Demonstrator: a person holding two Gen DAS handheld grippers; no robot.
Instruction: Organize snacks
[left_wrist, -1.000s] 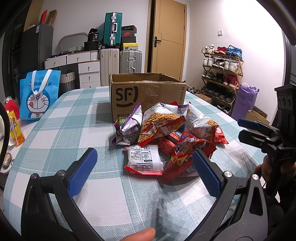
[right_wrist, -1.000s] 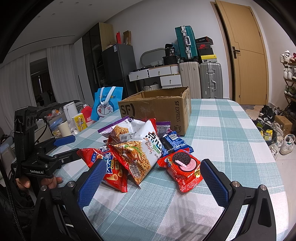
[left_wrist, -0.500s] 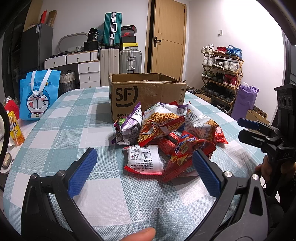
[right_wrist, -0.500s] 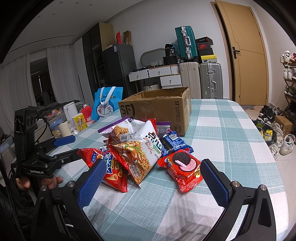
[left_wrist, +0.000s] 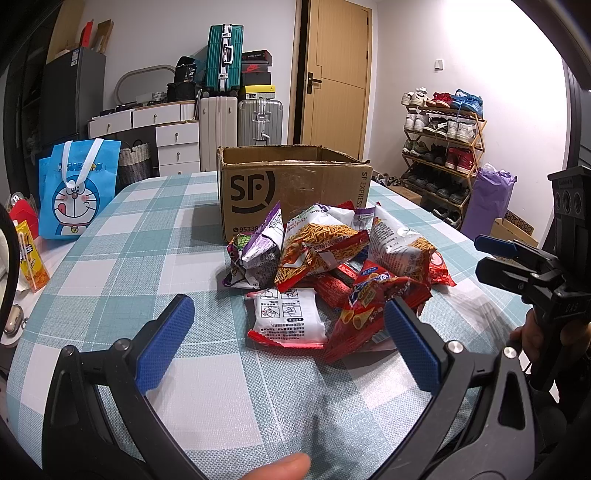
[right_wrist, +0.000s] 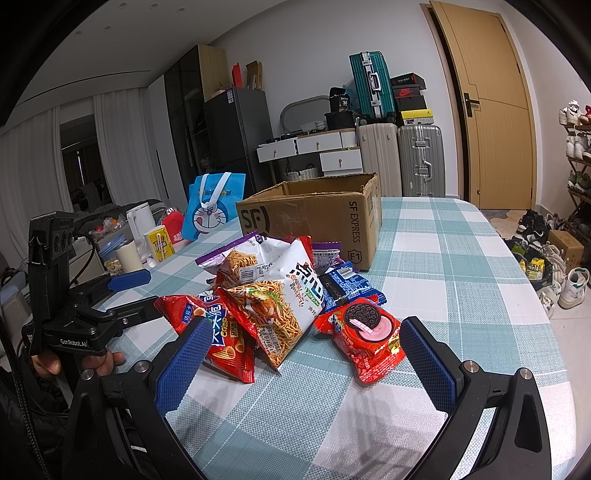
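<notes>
Snack pile (left_wrist: 332, 277) heaped on table (left_wrist: 147, 258), just in front of open box (left_wrist: 291, 184); no packet seen in box, interior mostly hidden.

Left gripper (left_wrist: 288, 328) held short of pile, jaws spread wide, nothing gripped. Right gripper (right_wrist: 303, 354) likewise released, empty, facing Oreo pack (right_wrist: 364, 338).

Step judged: start, first pick not yet made.

Next move: one loose outer packet to be straddled, pinched lightly, lifted into box.

Box interior (left_wrist: 288, 157) hidden behind its own front wall; packets low in snack pile (left_wrist: 332, 284) before the box mostly covered; packet print too small to read.
</notes>
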